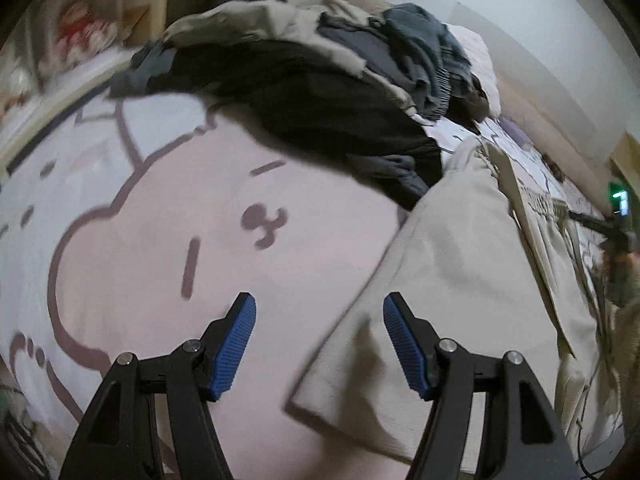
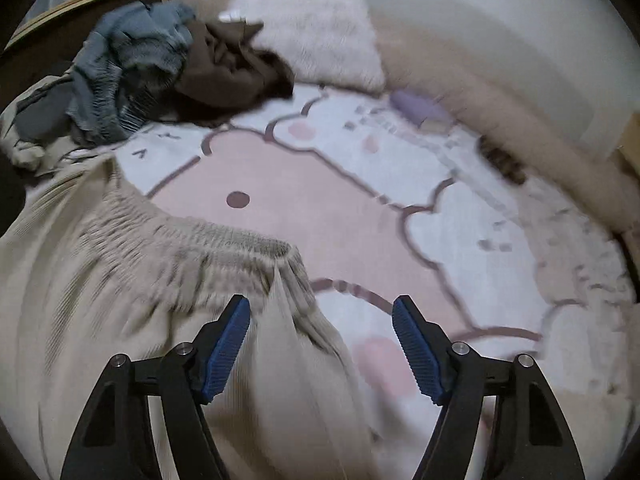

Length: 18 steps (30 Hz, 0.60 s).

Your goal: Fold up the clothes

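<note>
Cream trousers [image 1: 460, 280] lie flat on a pink and white cartoon bedspread [image 1: 160, 248]. My left gripper [image 1: 319, 312] is open and empty, hovering over the leg end of the trousers and the bedspread. In the right wrist view the trousers' elastic waistband [image 2: 192, 236] lies ahead and to the left. My right gripper [image 2: 321, 314] is open and empty, above the waistband's right corner, with cream cloth [image 2: 288, 380] under its left finger.
A heap of unfolded clothes, dark, beige and blue-grey [image 1: 320, 72], lies at the far side of the bed, also in the right wrist view [image 2: 132, 68]. A white fluffy pillow [image 2: 320, 32] and a beige bolster [image 2: 500, 104] lie by the wall. The other gripper shows at the right edge [image 1: 616, 236].
</note>
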Tool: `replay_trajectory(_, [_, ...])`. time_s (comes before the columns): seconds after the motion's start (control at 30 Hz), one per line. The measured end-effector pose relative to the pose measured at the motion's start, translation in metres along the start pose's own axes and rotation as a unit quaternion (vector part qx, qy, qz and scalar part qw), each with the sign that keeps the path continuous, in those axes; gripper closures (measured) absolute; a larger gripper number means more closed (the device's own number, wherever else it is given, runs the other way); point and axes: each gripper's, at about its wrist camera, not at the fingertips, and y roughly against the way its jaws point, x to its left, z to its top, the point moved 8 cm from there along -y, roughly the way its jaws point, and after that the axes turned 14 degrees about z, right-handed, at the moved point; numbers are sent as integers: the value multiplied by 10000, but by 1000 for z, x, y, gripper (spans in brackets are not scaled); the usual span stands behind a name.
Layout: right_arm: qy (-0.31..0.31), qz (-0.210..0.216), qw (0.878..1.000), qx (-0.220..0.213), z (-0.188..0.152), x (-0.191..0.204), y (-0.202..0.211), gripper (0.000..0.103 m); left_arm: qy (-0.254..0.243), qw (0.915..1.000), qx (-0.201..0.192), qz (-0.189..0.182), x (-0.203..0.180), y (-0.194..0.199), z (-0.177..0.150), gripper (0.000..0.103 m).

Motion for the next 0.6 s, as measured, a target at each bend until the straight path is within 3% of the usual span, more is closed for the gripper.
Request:
replay_trajectory(0.1, [-97,198,9993,307,-3,5,-31,67,154,9998,-31,-121,1,0,-2,34])
replay_trajectory(0.23, [327,-226,9987,334,-1,17,-23,80,263,9994,-36,-242,-5,0,0,31])
replay_trajectory(0.4, [-476,-581,9963,420,3,-35,-37,81,172,9996,-42,-203,-13,-1,1,31])
replay_trajectory(0.57, [-252,-1123,9931,213,2,-25,-41,77,146,9986,-54,-506,-24,2,27,31])
replay_trajectory(0.6, [-334,-1129,9929,192,2,-26,-37,73,123,9982,-50,-587,-29,2,37,31])
